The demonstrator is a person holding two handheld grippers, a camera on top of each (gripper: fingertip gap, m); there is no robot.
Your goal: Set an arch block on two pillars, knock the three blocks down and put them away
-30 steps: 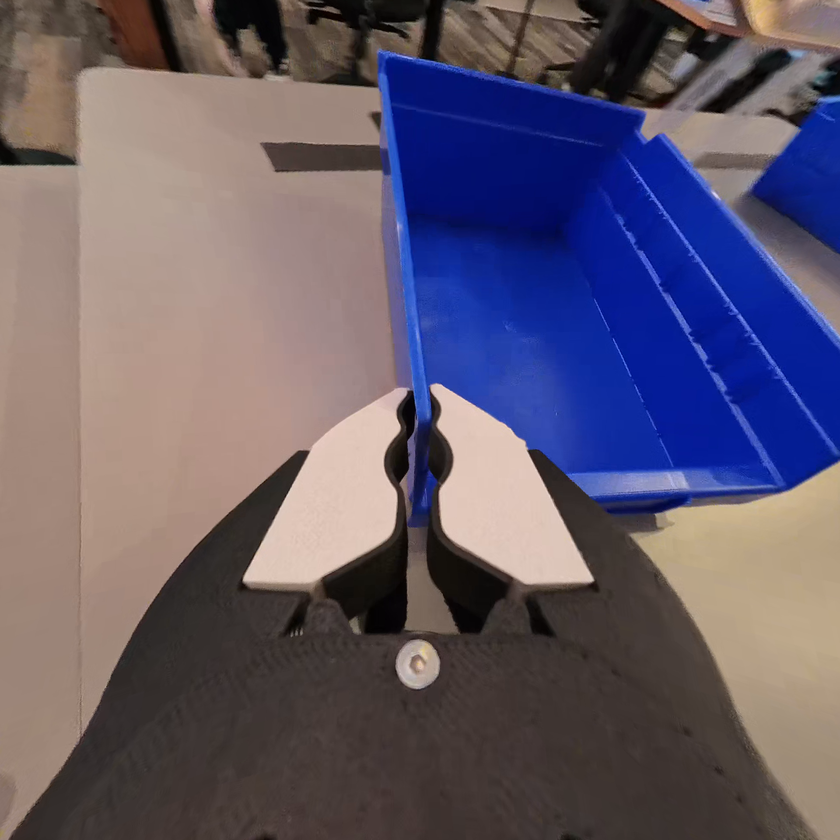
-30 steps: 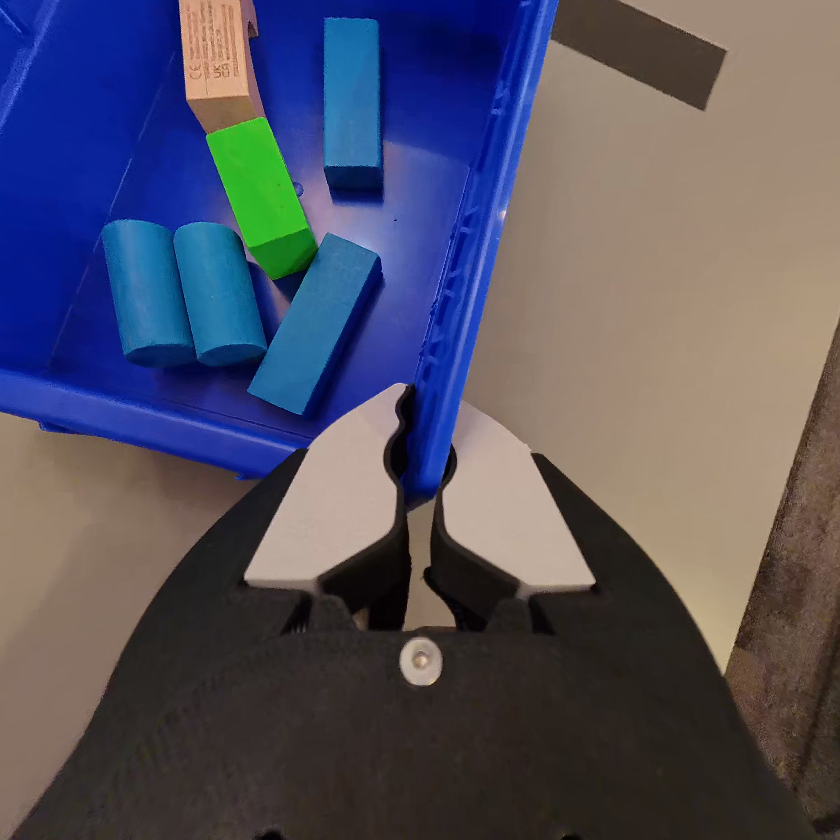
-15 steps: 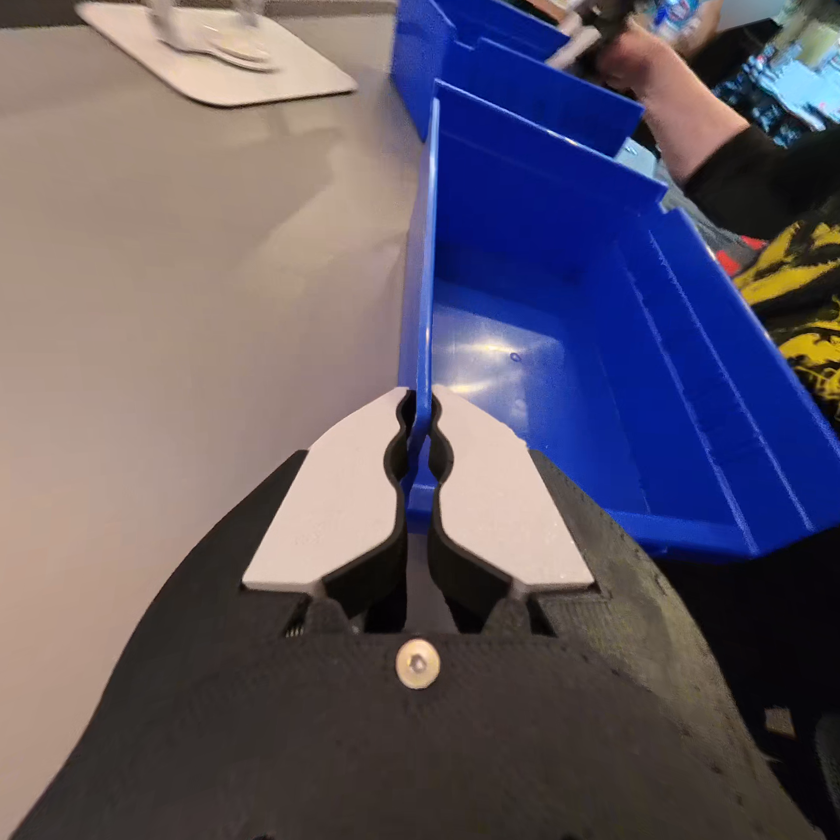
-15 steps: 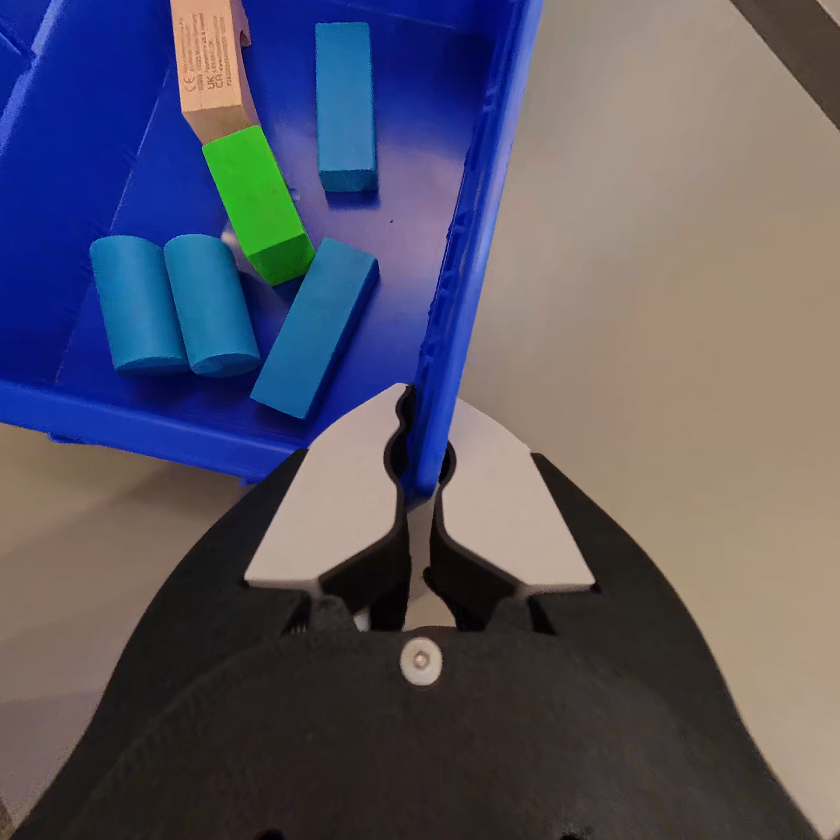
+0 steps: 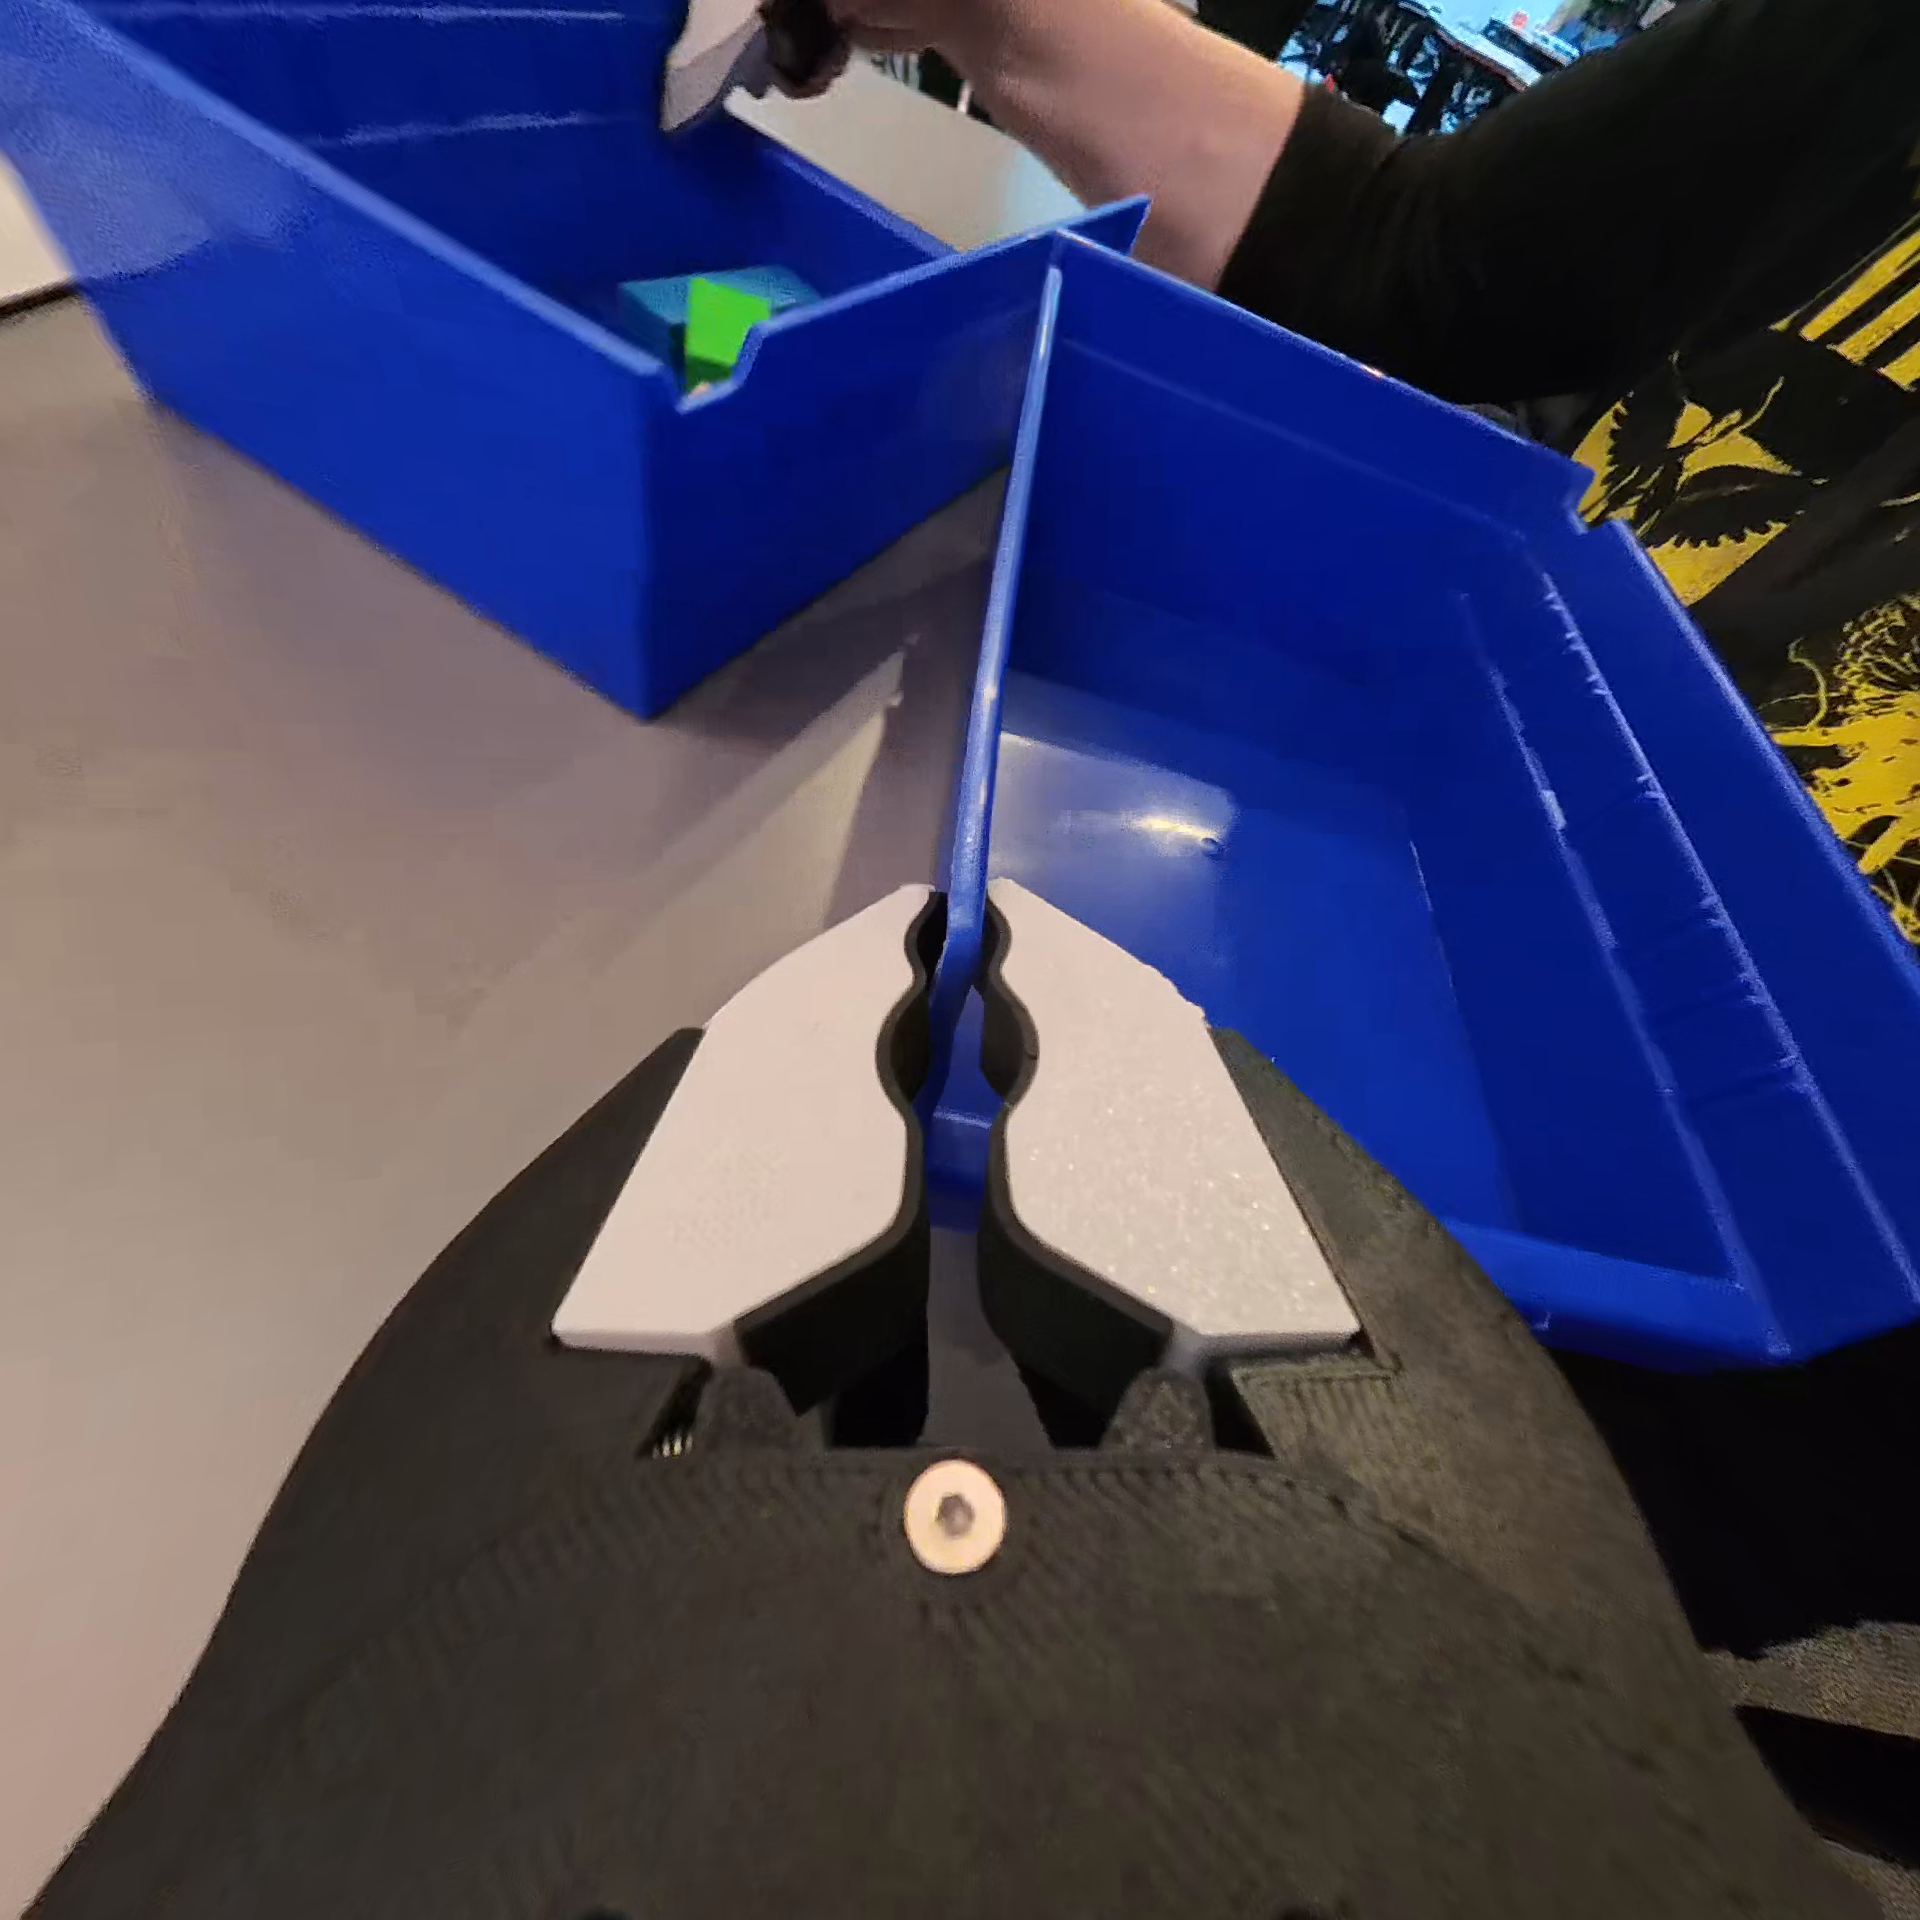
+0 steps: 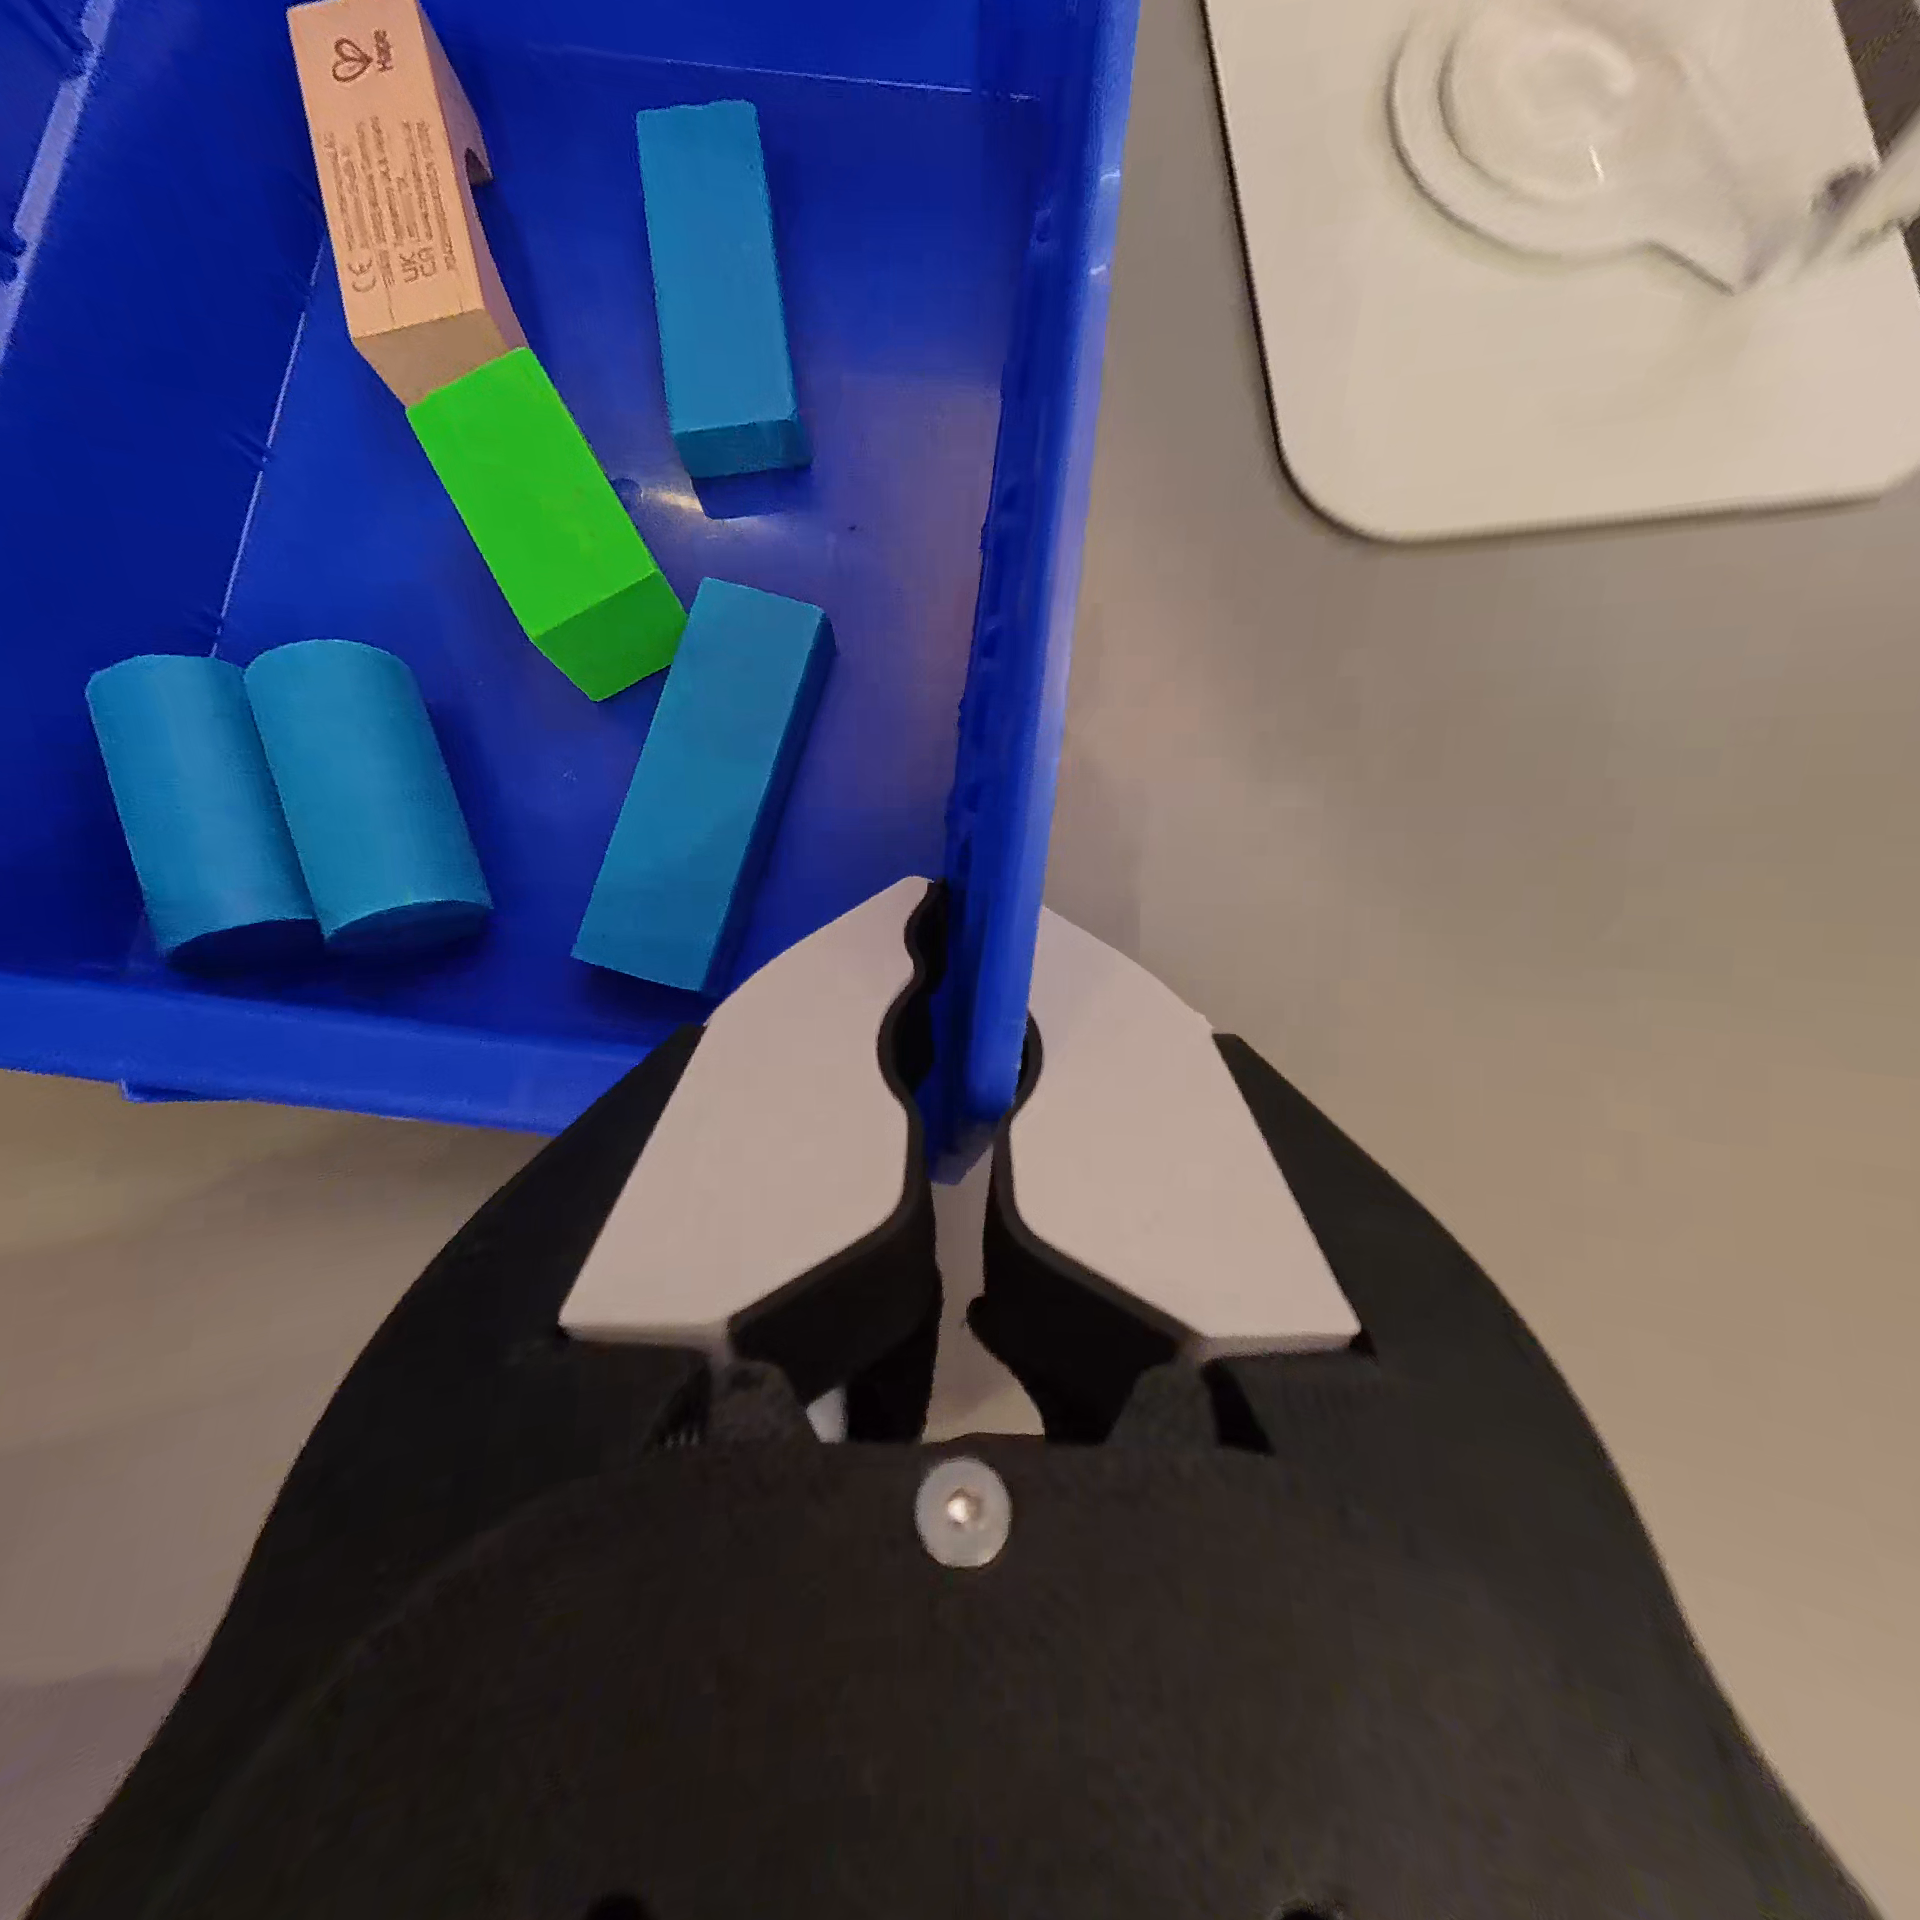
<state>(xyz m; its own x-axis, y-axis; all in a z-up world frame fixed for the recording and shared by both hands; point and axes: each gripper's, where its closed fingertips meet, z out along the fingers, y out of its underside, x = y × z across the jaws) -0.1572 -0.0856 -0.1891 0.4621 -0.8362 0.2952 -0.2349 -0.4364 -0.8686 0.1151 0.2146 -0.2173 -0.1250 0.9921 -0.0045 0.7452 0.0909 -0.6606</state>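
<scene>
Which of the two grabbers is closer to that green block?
Right. The right gripper is clamped on the wall of the bin where the green block lies. The left gripper grips a separate empty bin, farther from it.

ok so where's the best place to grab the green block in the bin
Take the green block across its two long flat sides near the middle, coming straight down from above. It lies flat and slanted on the bin floor; its far end meets the wooden arch block and its near end a blue bar, so turn the tool to its slant.
</scene>
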